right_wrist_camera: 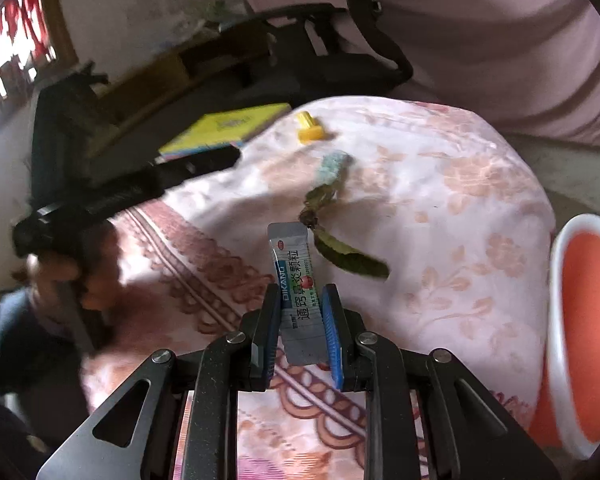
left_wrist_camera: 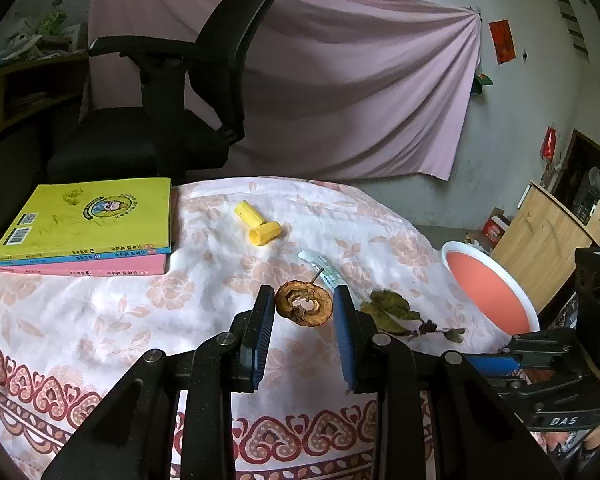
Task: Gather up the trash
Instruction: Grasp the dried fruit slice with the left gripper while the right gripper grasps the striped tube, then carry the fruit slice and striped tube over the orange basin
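A brown, dried apple slice [left_wrist_camera: 304,307] with a short stem sits between the blue pads of my left gripper [left_wrist_camera: 303,300], which is shut on it just above the flowered tablecloth [left_wrist_camera: 204,280]. My right gripper [right_wrist_camera: 302,296] is shut on a grey medicine sachet [right_wrist_camera: 290,252] that sticks up past its fingertips. A second, greenish sachet [left_wrist_camera: 325,274] lies on the cloth behind the apple slice. Withered leaves on a twig [left_wrist_camera: 392,312] lie to the right of it. The orange bin with a white rim [left_wrist_camera: 488,292] stands off the table's right edge.
Two yellow plastic caps [left_wrist_camera: 258,224] lie toward the back of the cloth. A stack of books [left_wrist_camera: 88,224] rests at the back left, with a black office chair [left_wrist_camera: 160,120] behind. A person's hand [right_wrist_camera: 60,272] grips the other tool's handle at the left.
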`<state>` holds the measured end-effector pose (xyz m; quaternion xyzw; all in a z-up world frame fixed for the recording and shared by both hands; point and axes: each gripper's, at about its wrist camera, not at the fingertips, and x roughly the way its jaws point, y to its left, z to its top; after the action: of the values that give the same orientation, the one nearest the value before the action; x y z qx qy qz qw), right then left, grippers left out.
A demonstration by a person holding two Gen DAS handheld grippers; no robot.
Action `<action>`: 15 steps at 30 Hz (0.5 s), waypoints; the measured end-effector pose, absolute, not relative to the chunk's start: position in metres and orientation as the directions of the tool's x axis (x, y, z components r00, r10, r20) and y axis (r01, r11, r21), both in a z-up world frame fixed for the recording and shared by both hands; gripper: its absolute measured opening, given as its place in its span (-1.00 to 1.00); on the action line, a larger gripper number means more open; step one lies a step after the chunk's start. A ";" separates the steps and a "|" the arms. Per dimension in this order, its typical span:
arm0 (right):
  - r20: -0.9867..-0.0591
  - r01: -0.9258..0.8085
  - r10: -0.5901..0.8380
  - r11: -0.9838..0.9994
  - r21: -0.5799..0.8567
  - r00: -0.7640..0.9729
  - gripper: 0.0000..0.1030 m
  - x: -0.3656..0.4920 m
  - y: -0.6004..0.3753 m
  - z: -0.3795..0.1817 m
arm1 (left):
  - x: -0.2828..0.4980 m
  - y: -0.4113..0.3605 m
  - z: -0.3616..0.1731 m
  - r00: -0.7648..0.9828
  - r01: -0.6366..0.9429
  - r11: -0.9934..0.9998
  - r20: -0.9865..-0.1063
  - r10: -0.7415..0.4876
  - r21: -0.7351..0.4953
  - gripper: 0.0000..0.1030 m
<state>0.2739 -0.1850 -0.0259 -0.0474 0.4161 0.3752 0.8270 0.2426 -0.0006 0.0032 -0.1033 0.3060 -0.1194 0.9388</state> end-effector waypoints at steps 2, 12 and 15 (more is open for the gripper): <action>-0.718 -0.652 0.571 0.727 0.217 0.398 -0.63 0.273 -0.184 -0.023 | 0.244 0.001 0.002 0.780 0.160 0.949 -0.555 -0.290 -0.271 -0.51; -0.636 -0.602 0.588 0.764 0.232 0.501 -0.63 0.281 -0.189 -0.009 | 0.247 0.003 0.001 0.773 0.154 0.946 -0.561 -0.295 -0.285 -0.51; -0.603 -0.577 0.573 0.788 0.217 0.555 -0.63 0.282 -0.196 -0.003 | 0.244 0.004 0.003 0.780 0.158 0.945 -0.550 -0.297 -0.287 -0.51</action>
<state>0.2816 -0.1955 -0.0032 -0.0028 0.3411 0.3258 0.8818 0.2443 0.0038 0.0029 -0.1131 0.3085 -0.1215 0.9366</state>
